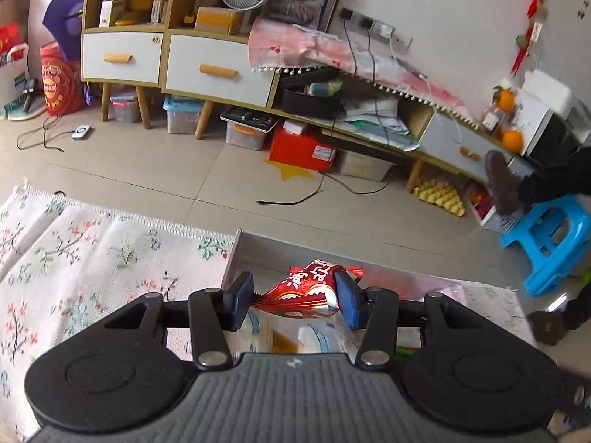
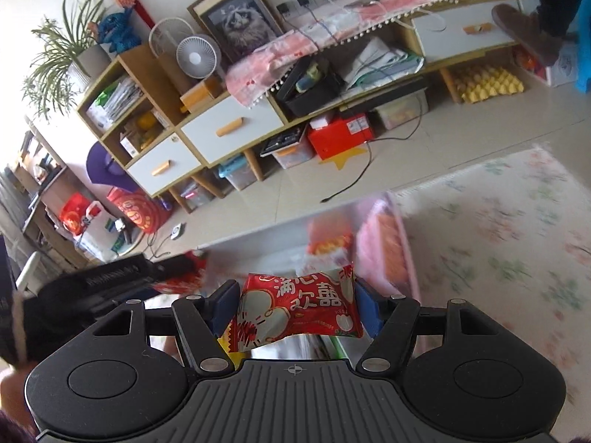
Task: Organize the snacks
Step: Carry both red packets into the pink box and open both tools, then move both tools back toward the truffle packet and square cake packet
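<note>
Holding a red snack packet (image 1: 306, 289) between its blue pads (image 1: 242, 301), the left gripper (image 1: 295, 297) has its jaws drawn in to a narrow gap, each pad pressing an end of the packet. The packet lies crosswise between the jaws, twisted, its white lettering turned up. Directly below and ahead of these jaws sits a pale open box (image 1: 258, 254) on a flowered rug (image 1: 92, 258); more wrapped snacks (image 1: 295, 336), pale with blue and orange print, show under the jaws inside it.

The right gripper (image 2: 295, 310) grips a second red packet (image 2: 299, 310), larger in its view, printed with white apples and white characters. Its jaws stand moderately apart, closed on the packet's two ends, and the packet spans the full gap, sagging slightly at the middle. Beyond these jaws the same box is blurred; a pink divider or wall (image 2: 388, 243) and an orange-and-white packet (image 2: 328, 240) can be made out in it, details unclear. To the left of the right jaws, the other gripper's black body (image 2: 122, 280) is visible, with a red item at its tip.

Far beyond both pairs of jaws stands a wooden cabinet (image 1: 207, 66) on a tiled floor (image 1: 166, 170).
</note>
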